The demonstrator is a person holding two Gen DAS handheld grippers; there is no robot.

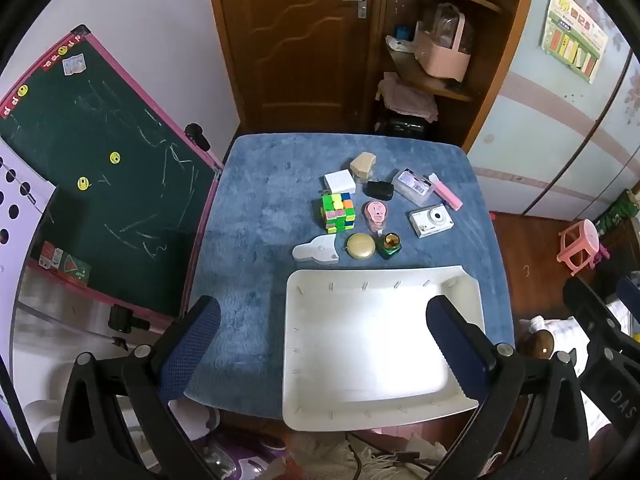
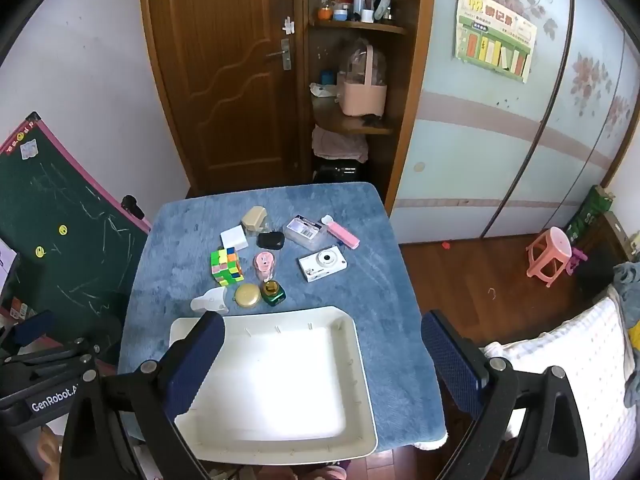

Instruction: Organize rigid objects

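Note:
A white tray point(image 1: 304, 360) point(image 2: 360, 360) lies empty at the near edge of a blue-covered table point(image 1: 248, 208) point(image 2: 384, 304). Beyond it sit several small items: a colour cube point(image 1: 338, 213) point(image 2: 227, 266), a white camera point(image 1: 431, 220) point(image 2: 322, 265), a gold round tin point(image 1: 361, 245) point(image 2: 247, 295), a green bottle point(image 1: 390, 245) point(image 2: 273, 293), a pink gadget point(image 1: 375, 214) point(image 2: 264, 265), a white box point(image 1: 339, 182) point(image 2: 233, 238) and a clear case point(image 1: 414, 187) point(image 2: 305, 232). My left gripper point(image 1: 324, 340) hangs open high over the tray's left part. My right gripper point(image 2: 324, 354) hangs open above the tray, nothing between its fingers.
A green chalkboard point(image 1: 104, 168) point(image 2: 52, 248) leans at the table's left. A wooden door point(image 1: 296, 40) and shelves point(image 2: 352, 80) stand behind. A pink stool point(image 2: 548, 256) is on the wood floor at right, and a white cushion point(image 2: 568, 368) lies nearer.

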